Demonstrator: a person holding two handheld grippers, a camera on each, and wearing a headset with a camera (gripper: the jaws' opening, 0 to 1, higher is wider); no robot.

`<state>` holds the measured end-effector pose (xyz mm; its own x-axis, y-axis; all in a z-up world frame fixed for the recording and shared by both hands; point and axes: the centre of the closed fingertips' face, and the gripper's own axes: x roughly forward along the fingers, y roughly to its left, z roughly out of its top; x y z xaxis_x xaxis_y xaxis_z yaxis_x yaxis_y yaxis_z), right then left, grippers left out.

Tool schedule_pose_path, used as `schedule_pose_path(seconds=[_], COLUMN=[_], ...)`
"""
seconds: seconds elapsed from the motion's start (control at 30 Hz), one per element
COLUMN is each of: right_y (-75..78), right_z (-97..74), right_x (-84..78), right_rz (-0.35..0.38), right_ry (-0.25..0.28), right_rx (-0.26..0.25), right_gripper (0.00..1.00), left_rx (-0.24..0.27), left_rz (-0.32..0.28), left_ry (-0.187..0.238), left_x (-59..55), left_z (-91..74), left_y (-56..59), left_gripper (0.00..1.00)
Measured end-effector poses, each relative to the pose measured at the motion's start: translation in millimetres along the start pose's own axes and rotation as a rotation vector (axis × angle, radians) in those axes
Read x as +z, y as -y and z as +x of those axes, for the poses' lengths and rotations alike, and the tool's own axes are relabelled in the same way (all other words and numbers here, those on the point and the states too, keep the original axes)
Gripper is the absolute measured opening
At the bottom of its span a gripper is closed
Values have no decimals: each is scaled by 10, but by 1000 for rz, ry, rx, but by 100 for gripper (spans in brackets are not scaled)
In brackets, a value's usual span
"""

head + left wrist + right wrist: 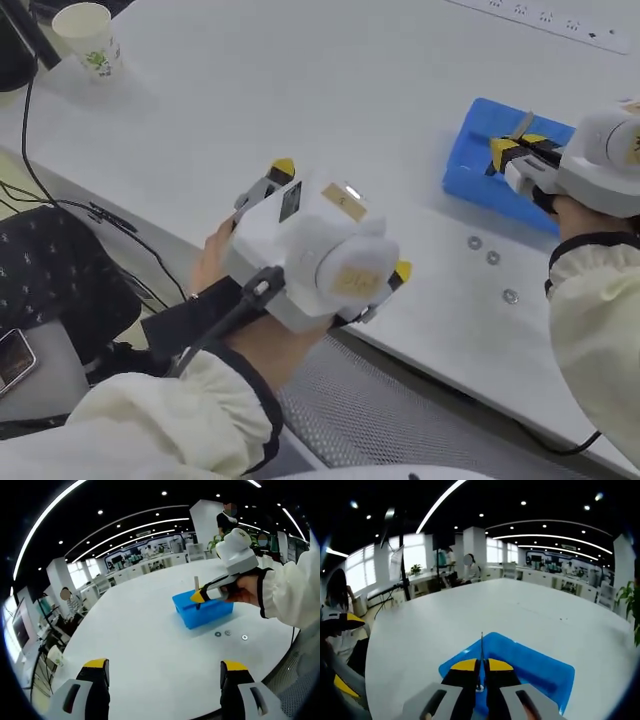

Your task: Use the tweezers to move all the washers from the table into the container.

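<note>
1. Left gripper (165, 667). My jaws stand wide apart and hold nothing. Bare table top shows between the two yellow-tipped fingers. In the head view I hold it (342, 218) at the near edge of the white table (300, 90), well apart from the work.

2. Right gripper (481, 666). My jaws are closed almost together on the thin metal tweezers (481, 647), which pass between the yellow tips and point forward. The tweezers' tip lies over the blue rectangular plastic container (535, 672). I cannot tell whether the tip carries anything. In the head view this gripper (510, 152) is over the container (470, 180). In the left gripper view it (200, 596) is at the container's (210, 614) top, and one end of the tweezers (196, 582) rises upright above the jaws.

3. Washers. Three small round metal washers (492, 258) lie flat on the table, near the container's near side and outside it. Two lie close together and the third is a little further off. The left gripper view shows them (227, 632) in a loose row in front of the container.

4. Other items. A white paper cup with green print (88, 38) stands at the table's far left. A white power strip (545, 15) lies along the far edge.
</note>
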<state>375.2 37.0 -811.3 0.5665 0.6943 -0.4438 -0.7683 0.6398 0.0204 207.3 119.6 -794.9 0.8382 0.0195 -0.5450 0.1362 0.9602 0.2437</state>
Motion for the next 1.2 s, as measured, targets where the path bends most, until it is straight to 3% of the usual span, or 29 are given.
schedule_pose_path(seconds=[0.23,0.63,0.7,1.0,1.2], right_y=[21,-1,-28,-191,-324], right_z=[-26,-249,-298,-540,-664], right_x=[-3,251,294,466,421], right_rz=[5,34,31,21,-7], right_ry=[-10,61,73,129,128], right_rx=[-8,0,8,51,64], right_gripper=[3,3,3,3,3], left_rx=[-2,-1,-13,-12,-15], left_rz=[-1,-1,-7,-10,-6], left_ry=[2,-1,19,22,17], left_x=[4,2,36,40,32], left_z=[0,-6,-16,-15,-11], left_y=[2,0,22,16,25], left_gripper=[94,94,95,95,95])
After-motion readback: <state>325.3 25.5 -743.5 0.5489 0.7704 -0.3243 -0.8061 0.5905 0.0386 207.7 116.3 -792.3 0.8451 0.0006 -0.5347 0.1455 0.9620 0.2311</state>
